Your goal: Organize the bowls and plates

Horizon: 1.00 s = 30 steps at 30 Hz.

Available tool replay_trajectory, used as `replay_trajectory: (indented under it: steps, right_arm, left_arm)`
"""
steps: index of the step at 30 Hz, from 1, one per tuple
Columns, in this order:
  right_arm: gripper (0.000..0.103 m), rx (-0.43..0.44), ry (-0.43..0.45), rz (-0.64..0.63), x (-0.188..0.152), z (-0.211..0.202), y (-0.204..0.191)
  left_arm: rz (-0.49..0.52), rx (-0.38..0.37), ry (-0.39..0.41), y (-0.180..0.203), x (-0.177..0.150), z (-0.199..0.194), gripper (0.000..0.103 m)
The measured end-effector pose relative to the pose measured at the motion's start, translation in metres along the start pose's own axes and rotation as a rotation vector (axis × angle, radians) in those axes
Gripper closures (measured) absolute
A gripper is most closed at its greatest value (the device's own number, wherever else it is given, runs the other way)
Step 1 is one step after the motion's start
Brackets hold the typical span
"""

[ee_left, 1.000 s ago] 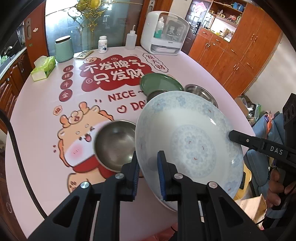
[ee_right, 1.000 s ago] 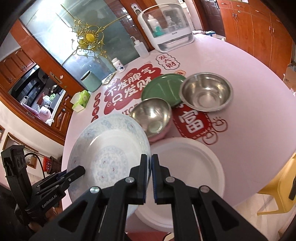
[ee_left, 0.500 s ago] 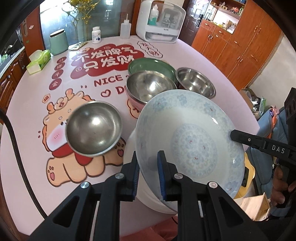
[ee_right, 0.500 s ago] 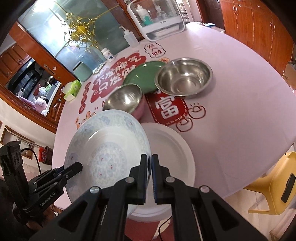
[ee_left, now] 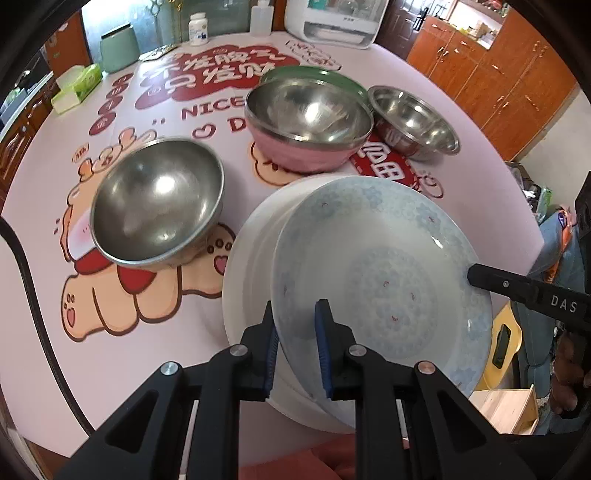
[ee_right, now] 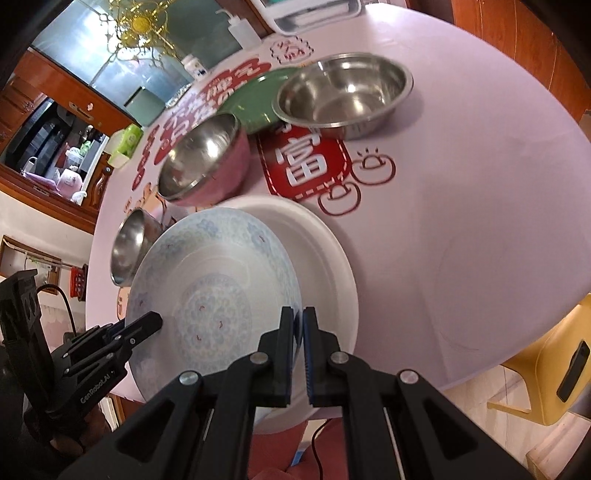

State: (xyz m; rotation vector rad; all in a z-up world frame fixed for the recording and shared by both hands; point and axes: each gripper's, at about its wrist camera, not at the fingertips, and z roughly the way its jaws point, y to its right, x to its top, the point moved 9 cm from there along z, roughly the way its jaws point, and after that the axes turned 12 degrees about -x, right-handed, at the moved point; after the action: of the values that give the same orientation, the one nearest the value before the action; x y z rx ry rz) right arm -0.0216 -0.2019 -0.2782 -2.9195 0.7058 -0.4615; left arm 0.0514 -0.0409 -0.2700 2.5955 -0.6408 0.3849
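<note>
A round table (ee_left: 44,369) covered in a pale pink cloth printed with red Chinese characters, "NICE" lettering and a cartoon animal is filling both views. Wooden cabinets (ee_left: 498,74) are lining the right side of the room, and a glass panel with a gold ornament (ee_right: 140,22) is standing behind the table's far edge. A yellow chair (ee_right: 546,373) is sitting off the near right edge.

Both grippers are sharing one load: a blue-patterned plate (ee_left: 388,291). The left gripper (ee_left: 297,354) is pinching the plate's near left rim between its blue-padded fingers, and the right gripper (ee_right: 298,350) is clamping the opposite rim, its fingers nearly together around the thin edge. The plate is hanging tilted just above a plain white plate (ee_right: 332,258) lying at the table's near edge; whether the two are touching cannot be told.

Three plates are showing in all: the patterned one, the white one and a green plate (ee_right: 255,99) farther back. Three bowls are standing on the cloth: a steel bowl (ee_left: 155,199) on the left, a pink-sided steel bowl (ee_left: 306,122) in the middle just in front of the green plate, and a flat-rimmed steel bowl (ee_right: 343,92) on the right.

Along the far edge are sitting a white countertop appliance (ee_left: 332,18), a squeeze bottle (ee_right: 242,29), a white pill bottle (ee_left: 197,29), a mint green canister (ee_left: 118,48) and a tissue box (ee_left: 75,88).
</note>
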Motion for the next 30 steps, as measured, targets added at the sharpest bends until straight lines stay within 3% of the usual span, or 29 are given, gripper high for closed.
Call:
replay_trajectory:
  steps: [11, 23, 30]
  right_arm:
    - [0.098, -0.002, -0.052, 0.001, -0.007, 0.019, 0.007]
    - [0.095, -0.011, -0.042, -0.012, 0.002, 0.021, 0.003]
    - [0.095, 0.003, -0.045, 0.021, 0.000, 0.023, 0.002]
  left_arm:
    - [-0.026, 0.045, -0.032, -0.009, -0.003, 0.019, 0.086]
    - [-0.009, 0.092, -0.021, -0.013, 0.006, 0.023, 0.086]
    - [-0.009, 0.094, 0.014, -0.008, 0.012, 0.013, 0.077]
